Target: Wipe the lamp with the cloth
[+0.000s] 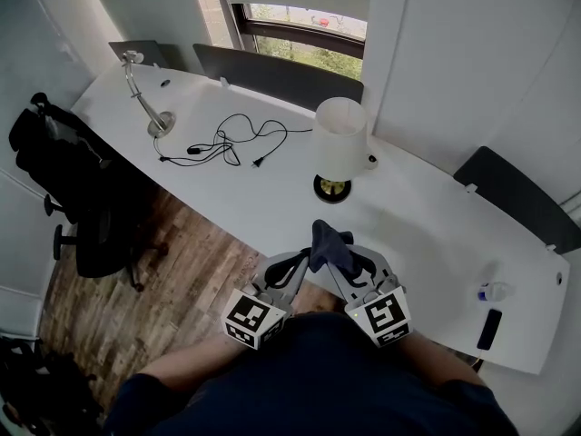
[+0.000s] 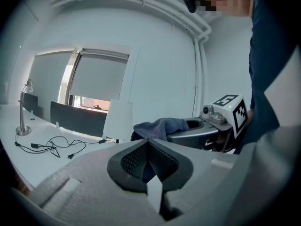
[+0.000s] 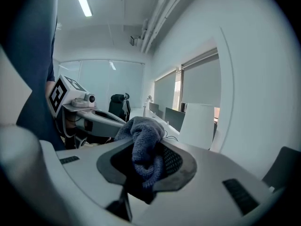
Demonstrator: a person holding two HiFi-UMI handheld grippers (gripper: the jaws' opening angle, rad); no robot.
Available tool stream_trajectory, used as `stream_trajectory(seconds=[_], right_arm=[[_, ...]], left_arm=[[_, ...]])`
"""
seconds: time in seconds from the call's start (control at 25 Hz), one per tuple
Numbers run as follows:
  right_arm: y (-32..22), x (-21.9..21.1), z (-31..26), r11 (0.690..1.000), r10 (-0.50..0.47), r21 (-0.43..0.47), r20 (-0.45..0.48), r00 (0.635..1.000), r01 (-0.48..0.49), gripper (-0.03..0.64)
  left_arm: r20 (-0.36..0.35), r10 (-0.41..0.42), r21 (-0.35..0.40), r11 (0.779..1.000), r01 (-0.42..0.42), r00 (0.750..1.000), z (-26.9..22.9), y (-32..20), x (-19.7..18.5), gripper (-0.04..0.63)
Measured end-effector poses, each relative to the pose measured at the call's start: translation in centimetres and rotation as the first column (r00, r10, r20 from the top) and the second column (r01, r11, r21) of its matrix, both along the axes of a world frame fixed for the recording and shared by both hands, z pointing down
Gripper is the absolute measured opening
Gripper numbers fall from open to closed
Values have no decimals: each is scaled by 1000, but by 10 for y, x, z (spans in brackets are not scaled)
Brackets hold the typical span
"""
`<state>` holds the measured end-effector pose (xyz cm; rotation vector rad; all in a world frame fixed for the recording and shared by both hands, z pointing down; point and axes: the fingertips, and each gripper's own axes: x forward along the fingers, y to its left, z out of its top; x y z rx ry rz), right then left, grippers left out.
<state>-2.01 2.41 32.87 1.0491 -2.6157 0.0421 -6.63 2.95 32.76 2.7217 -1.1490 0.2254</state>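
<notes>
Office, long white desk (image 1: 427, 230), black swivel chair (image 1: 68, 175), gooseneck lamp (image 1: 161, 123), dark desk dividers (image 1: 272, 75)

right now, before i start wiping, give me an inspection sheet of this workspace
surface: white desk, mostly bare
job's things: shaded lamp upright on the desk; dark cloth held off the desk
clutter: silver desk lamp, small bottle, black slab
grippers: left gripper shut, empty; right gripper shut on the dark cloth
cables: loose black cable left of the shaded lamp
surroundings: black chair, wood floor, window
</notes>
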Motion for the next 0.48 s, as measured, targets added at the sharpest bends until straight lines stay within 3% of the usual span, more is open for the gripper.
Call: stream_trajectory(seconds=[0.48], right_arm=[[11,-13,16,998,-56,-23,19,998,57,104]], left_arm=[[16,-6,32,999,5,1000,2,8,-1,-2]])
